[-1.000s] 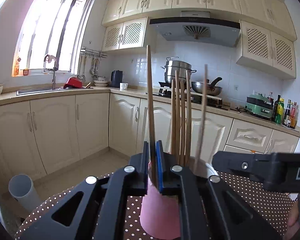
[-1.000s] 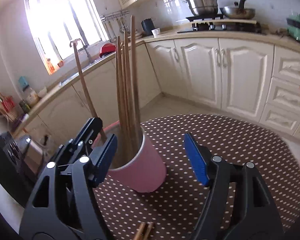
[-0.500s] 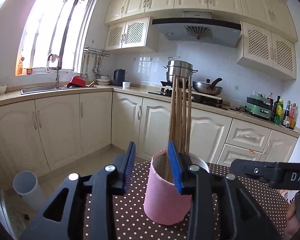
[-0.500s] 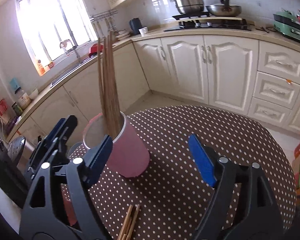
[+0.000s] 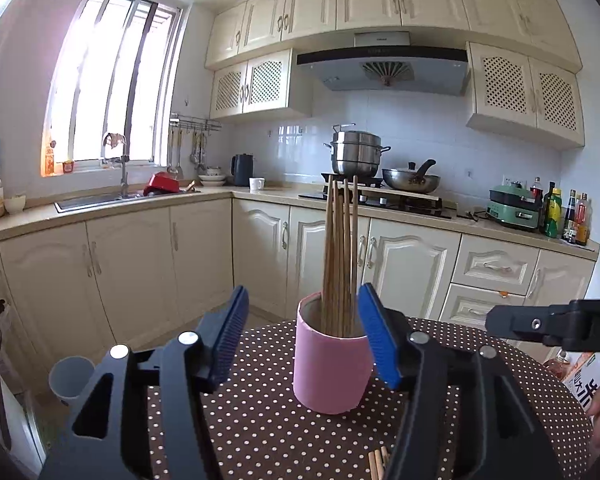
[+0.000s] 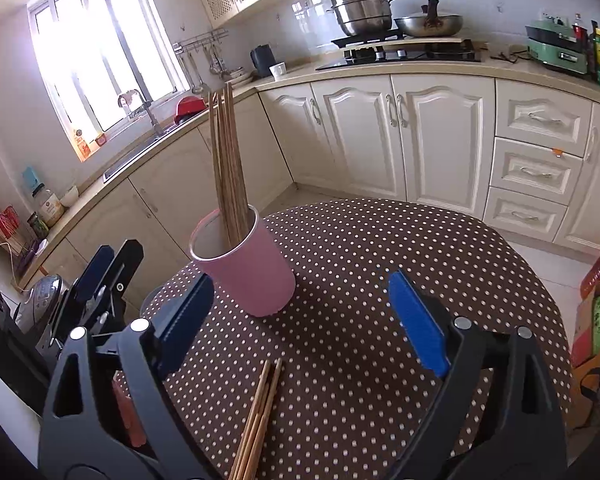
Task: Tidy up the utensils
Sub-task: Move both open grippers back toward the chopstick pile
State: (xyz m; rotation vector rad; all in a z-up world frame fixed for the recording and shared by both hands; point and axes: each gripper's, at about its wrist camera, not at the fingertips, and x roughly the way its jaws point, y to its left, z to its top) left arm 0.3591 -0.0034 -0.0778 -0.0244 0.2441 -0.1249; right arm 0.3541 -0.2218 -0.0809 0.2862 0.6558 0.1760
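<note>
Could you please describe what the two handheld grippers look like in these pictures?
Both are black plastic tools of the same build. The left gripper and the right gripper each have two angular arms with cut-out openings and round silver rivets. The jaws carry bright blue ribbed pads. White lettering, partly cut off, marks the side of the right gripper in the left wrist view. No cables or sleeves show.

Matt pink holder [image 5: 332,368], wooden chopsticks [image 5: 340,256] — dotted cloth table cover [image 6: 360,280], glossy steel pot [image 5: 356,152]
</note>
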